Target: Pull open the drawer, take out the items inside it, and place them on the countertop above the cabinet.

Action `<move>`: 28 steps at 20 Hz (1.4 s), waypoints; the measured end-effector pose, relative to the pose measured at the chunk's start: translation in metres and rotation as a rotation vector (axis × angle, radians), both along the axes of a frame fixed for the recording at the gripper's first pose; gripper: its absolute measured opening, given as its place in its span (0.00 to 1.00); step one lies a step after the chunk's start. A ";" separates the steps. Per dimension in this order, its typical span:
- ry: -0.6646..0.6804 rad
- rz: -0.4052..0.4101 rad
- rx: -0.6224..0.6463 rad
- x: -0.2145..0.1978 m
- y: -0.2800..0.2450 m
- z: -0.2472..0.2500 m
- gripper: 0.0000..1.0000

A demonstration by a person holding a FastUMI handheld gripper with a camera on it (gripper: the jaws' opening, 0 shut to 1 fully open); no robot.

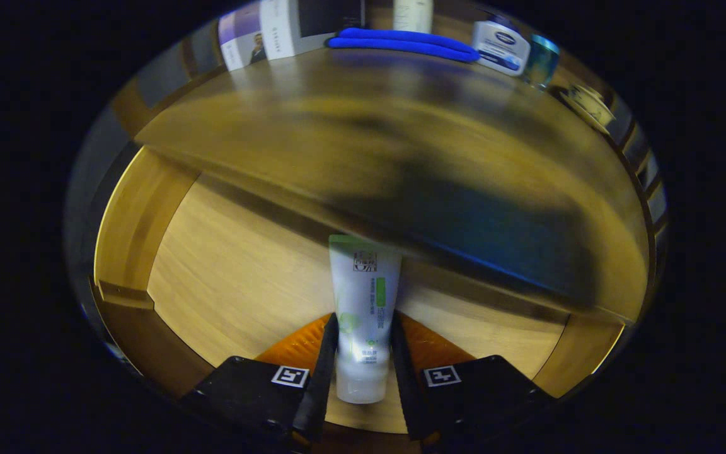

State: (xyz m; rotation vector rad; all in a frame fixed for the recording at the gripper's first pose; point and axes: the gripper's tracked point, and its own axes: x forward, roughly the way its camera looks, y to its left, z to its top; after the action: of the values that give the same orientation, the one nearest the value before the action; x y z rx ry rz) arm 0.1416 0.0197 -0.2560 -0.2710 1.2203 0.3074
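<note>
A white tube with green print (363, 309) stands between my two fingers, cap end towards me, and my gripper (363, 340) is shut on it. The tube hangs above the pale wooden floor of the open drawer (237, 277). Just beyond the tube's far end runs the front edge of the wooden countertop (338, 126), which is blurred. At the back of the countertop lie a flat blue item (401, 43) and a white pack with a blue label (500, 47).
The drawer's left wall (136, 221) and right corner (583, 353) bound the space below. A teal jar (542, 60) stands beside the white pack. A booklet (256, 34) leans at the countertop's back left, and a small light object (590, 104) sits at its right end.
</note>
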 end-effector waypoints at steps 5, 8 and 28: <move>0.015 -0.006 0.092 -0.006 0.008 0.005 0.31; 0.017 0.013 0.137 -0.013 0.015 0.021 0.31; -0.367 0.036 0.439 -0.051 0.024 0.162 0.31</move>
State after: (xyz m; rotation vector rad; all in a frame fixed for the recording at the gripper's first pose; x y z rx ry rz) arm 0.0911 0.0439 -0.0940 0.0331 0.7618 0.5220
